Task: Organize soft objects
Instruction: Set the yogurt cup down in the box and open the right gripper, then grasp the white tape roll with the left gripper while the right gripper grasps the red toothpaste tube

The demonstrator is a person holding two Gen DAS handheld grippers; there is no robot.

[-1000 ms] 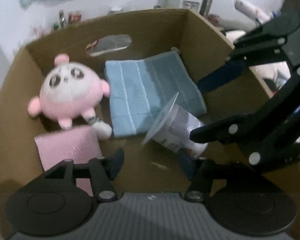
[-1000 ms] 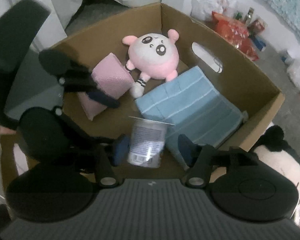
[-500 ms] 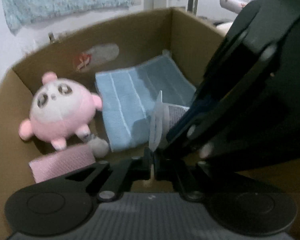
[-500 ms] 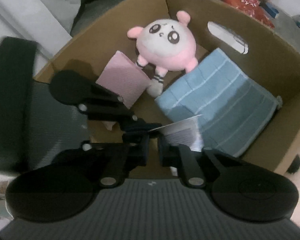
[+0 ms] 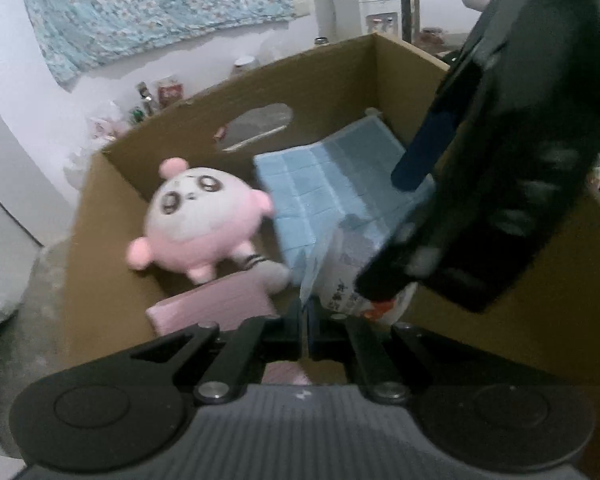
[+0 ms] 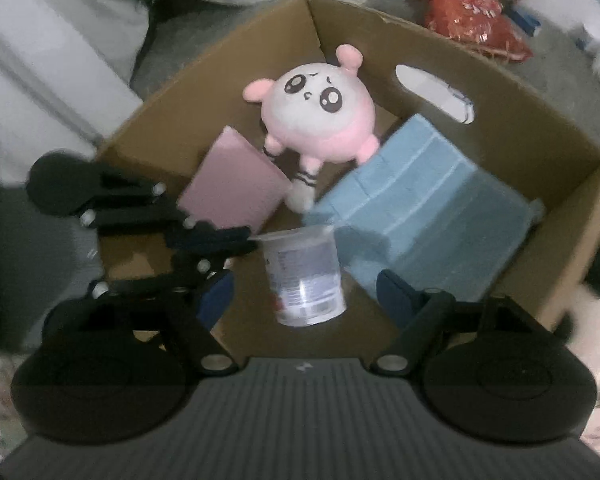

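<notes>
your left gripper (image 5: 305, 322) pinches the plastic cup (image 6: 306, 276) by its lid rim, over the cardboard box (image 6: 520, 92).
your right gripper (image 6: 304, 292), jaws just opened wide, straddles it without touching; the cup looks light and thin-walled, so hold the stiffer rim.

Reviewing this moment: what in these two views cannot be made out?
- Cup label: blurred in both views.
- Blue towel, right part: left wrist view, hidden behind right claw.
- Pink cloth, near corner: right wrist view, covered by left claw.
- Black-and-white plush: right wrist view, cut off by the box wall and frame edge.
</notes>
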